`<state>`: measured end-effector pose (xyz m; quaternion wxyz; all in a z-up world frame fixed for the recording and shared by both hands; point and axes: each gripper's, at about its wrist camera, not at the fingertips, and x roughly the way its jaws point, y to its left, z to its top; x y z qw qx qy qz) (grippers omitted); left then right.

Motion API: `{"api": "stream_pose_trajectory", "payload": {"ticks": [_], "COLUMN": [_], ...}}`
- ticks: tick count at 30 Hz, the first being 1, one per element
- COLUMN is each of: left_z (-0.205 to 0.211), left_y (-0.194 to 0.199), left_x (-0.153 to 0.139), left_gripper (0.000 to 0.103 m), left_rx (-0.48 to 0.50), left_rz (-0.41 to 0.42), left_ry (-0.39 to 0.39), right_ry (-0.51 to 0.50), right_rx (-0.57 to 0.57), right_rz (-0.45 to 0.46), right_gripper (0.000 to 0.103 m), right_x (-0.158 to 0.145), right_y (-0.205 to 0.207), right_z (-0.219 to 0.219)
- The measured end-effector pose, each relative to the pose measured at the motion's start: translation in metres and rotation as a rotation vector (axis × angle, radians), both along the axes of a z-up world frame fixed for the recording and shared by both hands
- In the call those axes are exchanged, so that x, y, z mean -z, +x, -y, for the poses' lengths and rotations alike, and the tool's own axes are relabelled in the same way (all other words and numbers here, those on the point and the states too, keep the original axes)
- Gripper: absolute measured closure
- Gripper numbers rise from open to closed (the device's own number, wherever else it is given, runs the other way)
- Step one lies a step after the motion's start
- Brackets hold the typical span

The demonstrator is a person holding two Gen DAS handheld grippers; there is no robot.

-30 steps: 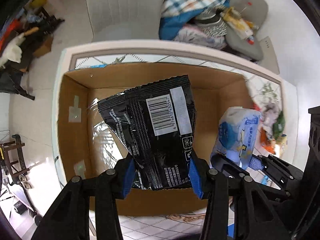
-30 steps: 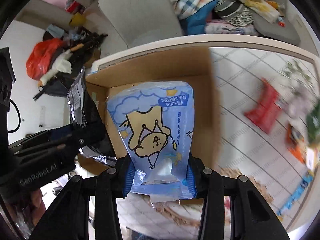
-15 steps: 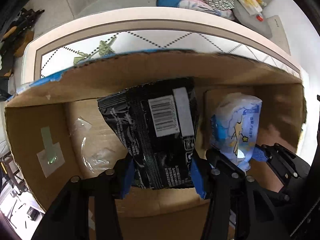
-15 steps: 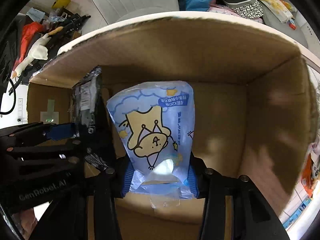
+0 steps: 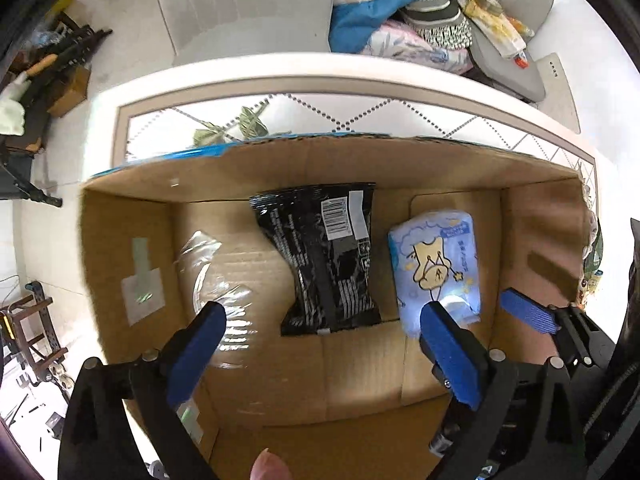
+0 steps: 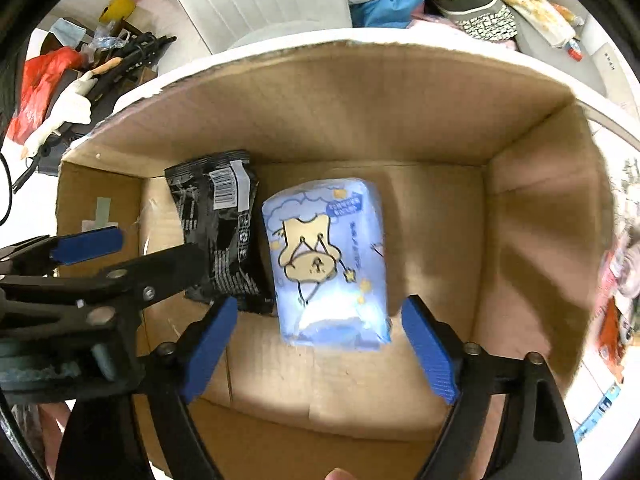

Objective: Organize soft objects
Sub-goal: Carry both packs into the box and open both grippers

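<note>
L gripper [image 5: 320, 344]: jaws spread wide, nothing between the blue pads; it hangs over the near part of the box floor, w/ the black pouch just ahead of the gap.
L fingers [image 5: 196, 354]: blue pads on black arms, one at each side of the left wrist view; right wrist view shows this gripper from the side at left, one arm crossing in front of the pouch's lower corner.
R gripper [image 6: 320, 344]: jaws also apart, holding nothing; tissue pack lies just ahead of the gap, clear of both pads.
R fingers [image 6: 430, 350]: blue ribbed pads flank the pack's near end w/o touching it.
Black pouch [image 5: 324, 258]: black foil snack bag w/ white barcode label, flat on the box floor, barcode end toward the far wall.
Tissue pack [image 6: 328, 264]: light-blue pkg w/ cartoon bear print, flat on the floor just right of the pouch; edges touching or nearly so, can't tell which.
Cardboard box [image 6: 532, 216]: open-top, brown, both items inside; clear tape shines on the floor left of the pouch.
Table [image 5: 280, 76]: white-rimmed top w/ diamond pattern, under the box.
Beyond table: white chair [image 5: 244, 4], pile of clothes [image 5: 404, 20] w/ plaid and blue fabric.
</note>
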<state>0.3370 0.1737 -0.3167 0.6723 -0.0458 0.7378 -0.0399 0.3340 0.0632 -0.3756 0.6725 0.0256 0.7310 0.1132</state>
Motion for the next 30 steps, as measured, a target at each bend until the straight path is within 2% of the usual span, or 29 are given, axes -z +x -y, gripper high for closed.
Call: {"api": "stream_pose_trajectory", "payload": {"ticks": [3, 5, 9, 14, 18, 30], "left_z": [-0.006, -0.010, -0.012, -0.015, -0.013, -0.010], "left_y": [-0.008, -0.018, -0.037, -0.059, -0.082, -0.151], "left_x": [-0.011, -0.018, -0.035, -0.052, -0.071, -0.140], "left_gripper": [0.003, 0.001, 0.001, 0.001, 0.001, 0.001], "left_rx": [-0.005, -0.015, -0.032, -0.057, -0.055, -0.070], "left_rz": [0.051, 0.081, 0.143, 0.187, 0.229, 0.349], "left_ry": [0.031, 0.041, 0.065, 0.067, 0.100, 0.123], "right_ry": [-0.034, -0.044, -0.076, -0.091, -0.095, -0.035], "right_rx": [-0.013, -0.010, -0.004, -0.009, -0.013, 0.005], "right_rz": [0.022, 0.033, 0.057, 0.092, 0.140, 0.238], "right_gripper": [0.003, 0.000, 0.000, 0.000, 0.000, 0.000], "right_x": [-0.013, -0.024, -0.042, -0.063, -0.088, -0.168], "right_y": [-0.010, -0.014, -0.027, -0.046, -0.069, -0.135], "right_z": [-0.002, -0.003, -0.004, 0.005, 0.011, 0.034]}}
